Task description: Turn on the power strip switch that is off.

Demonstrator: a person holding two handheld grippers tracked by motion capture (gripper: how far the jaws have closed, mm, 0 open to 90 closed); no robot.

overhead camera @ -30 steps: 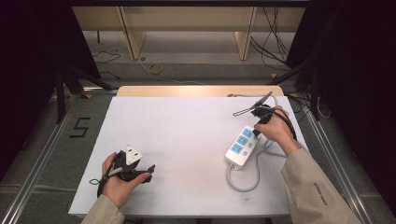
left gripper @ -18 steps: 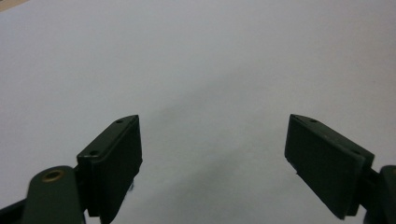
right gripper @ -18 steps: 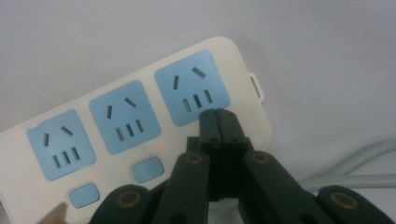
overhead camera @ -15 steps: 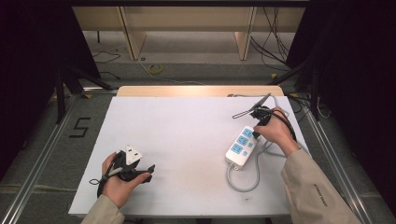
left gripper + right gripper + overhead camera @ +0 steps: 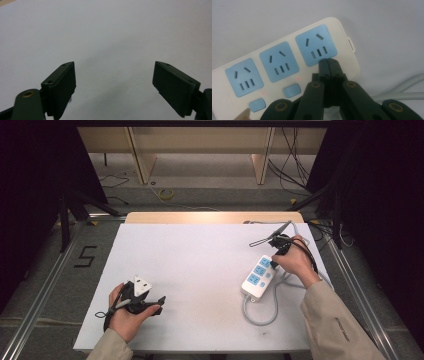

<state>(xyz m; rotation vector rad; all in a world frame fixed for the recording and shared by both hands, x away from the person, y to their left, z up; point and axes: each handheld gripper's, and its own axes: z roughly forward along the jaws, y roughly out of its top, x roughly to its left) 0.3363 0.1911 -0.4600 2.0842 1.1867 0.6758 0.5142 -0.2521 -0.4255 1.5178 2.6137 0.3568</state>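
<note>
A cream-white plastic power strip with three pale blue socket faces lies at the right of the high view on the white table, angled so that its far end points toward the upper right of the frame. In the right gripper view the strip runs across the frame from lower left to upper right, with two small blue buttons and tiny red lights along its near edge. Its grey cable leaves the near end, loops over the table toward the bottom of the high view and curls back to the right. The right gripper is held down at the strip's far end, its black jaws pressed together with nothing between them, their tips at the edge of the end socket; whether they touch it I cannot tell. The person's right hand wraps around it. Well apart, at the lower left of the high view, the left hand holds the left gripper low over bare table, and in the left gripper view its jaws stand spread wide with nothing between them.
</note>
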